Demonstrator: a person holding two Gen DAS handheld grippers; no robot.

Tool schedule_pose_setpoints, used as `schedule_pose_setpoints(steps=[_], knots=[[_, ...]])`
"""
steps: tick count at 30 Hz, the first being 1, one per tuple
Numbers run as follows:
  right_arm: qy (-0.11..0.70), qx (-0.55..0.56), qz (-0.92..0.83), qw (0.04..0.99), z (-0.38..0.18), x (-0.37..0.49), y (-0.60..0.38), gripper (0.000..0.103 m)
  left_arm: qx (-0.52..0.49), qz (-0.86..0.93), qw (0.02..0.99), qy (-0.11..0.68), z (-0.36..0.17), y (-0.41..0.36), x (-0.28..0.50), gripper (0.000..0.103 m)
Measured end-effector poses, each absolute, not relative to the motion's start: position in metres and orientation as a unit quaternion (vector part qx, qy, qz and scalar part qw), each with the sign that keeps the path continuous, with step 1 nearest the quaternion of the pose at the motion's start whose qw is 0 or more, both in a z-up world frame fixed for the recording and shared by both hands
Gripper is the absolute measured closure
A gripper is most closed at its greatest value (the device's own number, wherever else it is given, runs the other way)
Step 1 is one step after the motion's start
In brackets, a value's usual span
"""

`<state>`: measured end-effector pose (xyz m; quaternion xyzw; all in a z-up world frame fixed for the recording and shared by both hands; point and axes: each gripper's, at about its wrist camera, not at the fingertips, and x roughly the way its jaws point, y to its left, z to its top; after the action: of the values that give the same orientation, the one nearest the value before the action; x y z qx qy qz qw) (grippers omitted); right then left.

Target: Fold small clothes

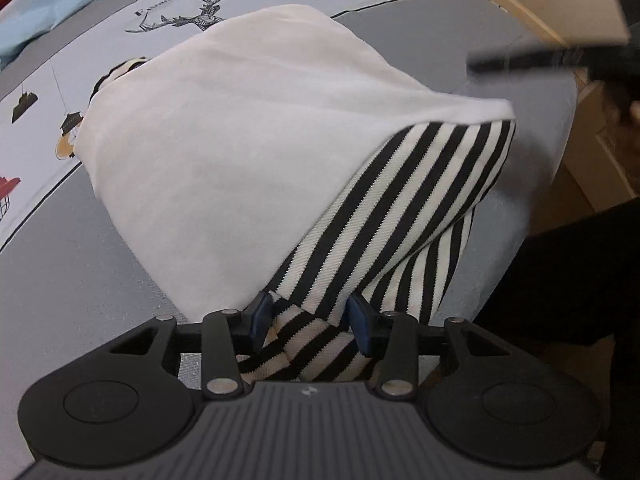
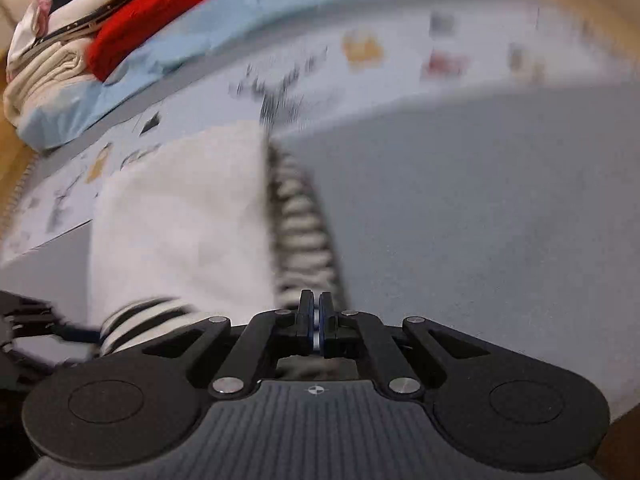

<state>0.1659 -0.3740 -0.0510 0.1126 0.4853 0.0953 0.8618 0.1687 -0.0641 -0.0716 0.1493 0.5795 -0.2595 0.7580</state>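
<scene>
A small garment, white with black-and-white striped parts, lies partly folded on the grey bed cover. My left gripper has its blue pads apart, with a bunched striped corner between them. In the right wrist view, which is motion-blurred, the garment lies left of centre with its striped edge running up from my right gripper. The right gripper's jaws are shut together with no cloth visible between them. The left gripper shows at the left edge beside the striped corner.
A printed sheet with a deer and lamps covers the far side. A pile of clothes, red, pale blue and cream, sits at the far left. The bed edge and wooden floor are to the right.
</scene>
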Motion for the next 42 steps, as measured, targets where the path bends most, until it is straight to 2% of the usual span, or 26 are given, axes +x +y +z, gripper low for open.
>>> schedule_pose_setpoints(steps=[3, 5, 9, 13, 14, 15, 17, 20, 25, 34, 42], knots=[[0.389, 0.143, 0.145, 0.899, -0.021, 0.155, -0.374, 0.098, 0.127, -0.261, 0.759, 0.583, -0.068, -0.058, 0.171, 0.055], [0.365, 0.149, 0.207, 0.896, -0.014, 0.150, -0.363, 0.098, 0.098, -0.262, 0.763, 0.583, -0.062, -0.049, 0.176, 0.055], [0.442, 0.064, 0.257, 0.857, -0.041, 0.155, -0.322, 0.098, 0.024, -0.235, 0.809, 0.538, -0.039, -0.026, 0.189, 0.055], [0.557, -0.061, 0.197, 0.804, -0.093, 0.166, -0.303, 0.099, -0.019, -0.182, 0.852, 0.490, -0.028, -0.014, 0.203, 0.056], [0.568, -0.063, 0.187, 0.799, -0.098, 0.168, -0.305, 0.099, -0.025, -0.178, 0.858, 0.481, -0.027, -0.012, 0.204, 0.057], [0.573, -0.052, 0.182, 0.797, -0.100, 0.170, -0.307, 0.099, -0.033, -0.174, 0.864, 0.471, -0.029, -0.010, 0.205, 0.058], [0.575, -0.029, 0.178, 0.798, -0.101, 0.175, -0.312, 0.099, -0.040, -0.158, 0.862, 0.480, -0.041, -0.007, 0.208, 0.074], [0.576, -0.039, 0.179, 0.796, -0.107, 0.176, -0.308, 0.099, -0.028, -0.123, 0.839, 0.529, -0.074, -0.010, 0.225, 0.077], [0.580, -0.048, 0.177, 0.794, -0.111, 0.181, -0.301, 0.100, -0.044, -0.099, 0.832, 0.545, -0.091, -0.016, 0.244, 0.078], [0.591, -0.060, 0.170, 0.786, -0.107, 0.179, -0.292, 0.103, -0.168, -0.090, 0.850, 0.490, -0.058, 0.019, 0.267, 0.077], [0.596, -0.061, 0.167, 0.783, -0.110, 0.186, -0.290, 0.103, -0.100, -0.085, 0.856, 0.501, -0.092, -0.004, 0.292, 0.075]])
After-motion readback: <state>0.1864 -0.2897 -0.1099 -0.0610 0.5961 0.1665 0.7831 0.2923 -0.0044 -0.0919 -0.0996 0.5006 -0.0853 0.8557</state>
